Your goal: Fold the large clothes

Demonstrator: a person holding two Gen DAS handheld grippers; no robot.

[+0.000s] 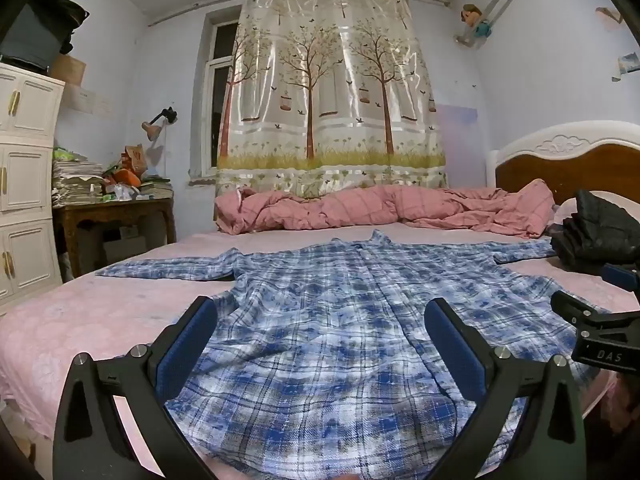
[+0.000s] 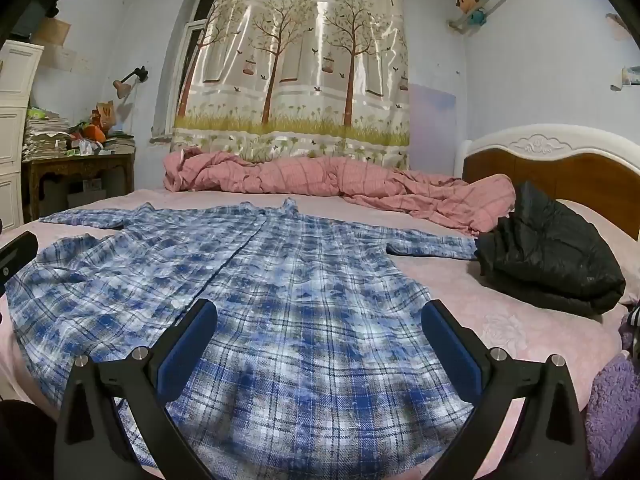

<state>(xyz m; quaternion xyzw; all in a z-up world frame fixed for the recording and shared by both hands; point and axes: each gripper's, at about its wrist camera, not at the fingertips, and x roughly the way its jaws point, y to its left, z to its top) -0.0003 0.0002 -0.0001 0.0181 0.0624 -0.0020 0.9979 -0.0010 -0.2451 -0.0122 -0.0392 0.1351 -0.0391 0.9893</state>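
Note:
A large blue and white plaid shirt [image 1: 320, 320] lies flat and face up on the pink bed sheet [image 1: 80, 320], collar toward the far side, both sleeves spread out sideways. It also shows in the right wrist view [image 2: 288, 300]. My left gripper [image 1: 320, 320] is open, held above the shirt's hem near its left half. My right gripper [image 2: 319, 320] is open, held above the hem near the right half. The right gripper's black body [image 1: 600, 332] shows at the right edge of the left wrist view. Neither gripper holds anything.
A rumpled pink quilt [image 1: 380, 208] lies along the far side of the bed. A folded black jacket [image 2: 552, 256] sits on the right by the wooden headboard [image 2: 560, 176]. A cluttered wooden table [image 1: 112, 216] and a white cabinet [image 1: 24, 184] stand on the left.

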